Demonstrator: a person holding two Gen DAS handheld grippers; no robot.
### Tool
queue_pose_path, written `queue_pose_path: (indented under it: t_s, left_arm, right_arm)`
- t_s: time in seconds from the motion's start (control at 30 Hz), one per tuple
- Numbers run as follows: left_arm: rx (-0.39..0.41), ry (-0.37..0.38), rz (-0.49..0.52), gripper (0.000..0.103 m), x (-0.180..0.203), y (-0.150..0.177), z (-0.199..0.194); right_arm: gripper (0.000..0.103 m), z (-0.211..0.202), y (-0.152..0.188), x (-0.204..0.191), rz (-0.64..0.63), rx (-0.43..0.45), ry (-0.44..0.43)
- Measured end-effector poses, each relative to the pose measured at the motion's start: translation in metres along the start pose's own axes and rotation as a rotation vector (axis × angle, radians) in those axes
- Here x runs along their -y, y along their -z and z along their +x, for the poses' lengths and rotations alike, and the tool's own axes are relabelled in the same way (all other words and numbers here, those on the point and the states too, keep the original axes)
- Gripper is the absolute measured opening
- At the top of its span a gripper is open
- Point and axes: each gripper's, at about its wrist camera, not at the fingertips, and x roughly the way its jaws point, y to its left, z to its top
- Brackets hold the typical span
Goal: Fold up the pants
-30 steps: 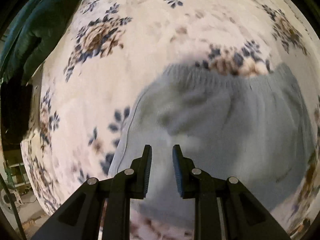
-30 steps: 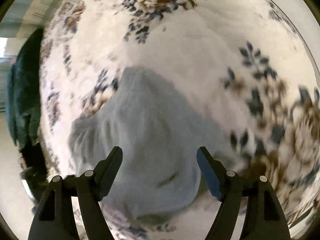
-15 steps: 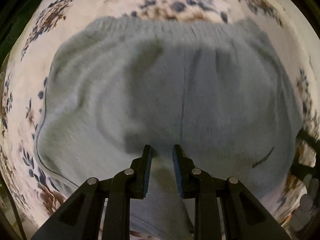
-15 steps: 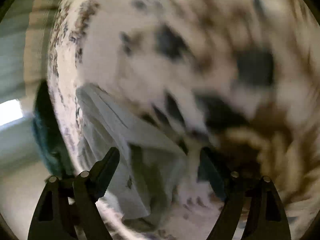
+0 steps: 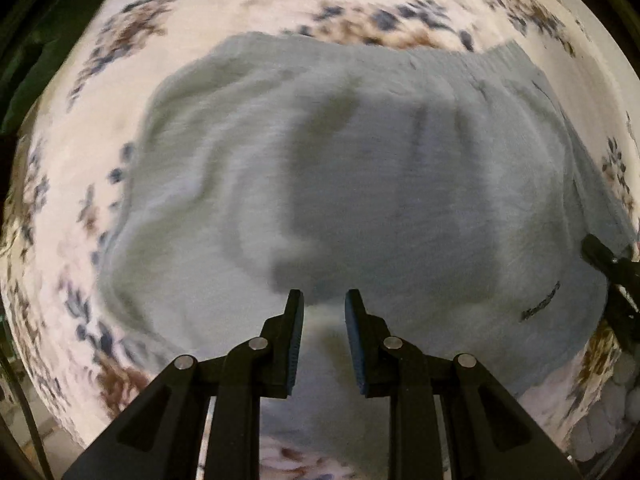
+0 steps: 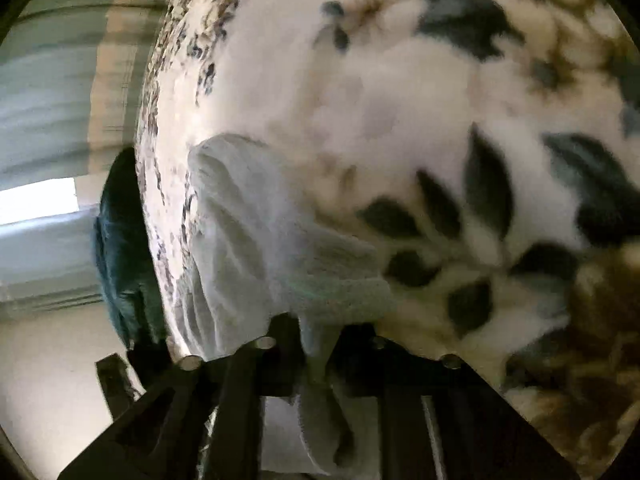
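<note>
Pale blue knit pants lie rumpled on a floral bedspread, ribbed waistband at the far side. My left gripper points straight down over them, jaws narrow, with a strip of the pants' fabric pinched between the pads and running back toward the camera. My right gripper sits low at the edge of the pants. Its jaws are closing and the pads press on a bunched fold of that fabric. From the left wrist, the right gripper shows at the pants' right edge.
The white bedspread with blue and brown flowers spreads all around the pants. A dark green cloth lies at the bed's edge, also seen as a dark green cloth at the upper left. Beyond it are floor and a wall.
The left gripper has carried its pinched fabric over the pants toward the waistband. The right gripper came down to the pants' edge and went from wide open to clamped on the fabric.
</note>
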Motion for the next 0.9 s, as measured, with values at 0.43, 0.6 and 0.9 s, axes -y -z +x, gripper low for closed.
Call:
queue_pose_path:
  t_s: [0.43,0.6,0.9]
  left_arm:
    - [0.004,-0.178,-0.302,0.020,-0.168,0.045,-0.006]
    - [-0.028,-0.208,-0.447,0.019,-0.246,0.084,0.006]
    - [-0.009,-0.177,-0.526,0.019,-0.299,0.113,-0.002]
  right_arm:
    - [0.014,0.029,0.116,-0.204,-0.554,0.065,0.196]
    - [0.013,0.095,0.190,-0.260,-0.678,-0.021,0.217]
    - [0.025,0.232,0.292,-0.285,-0.699,-0.439,0.276]
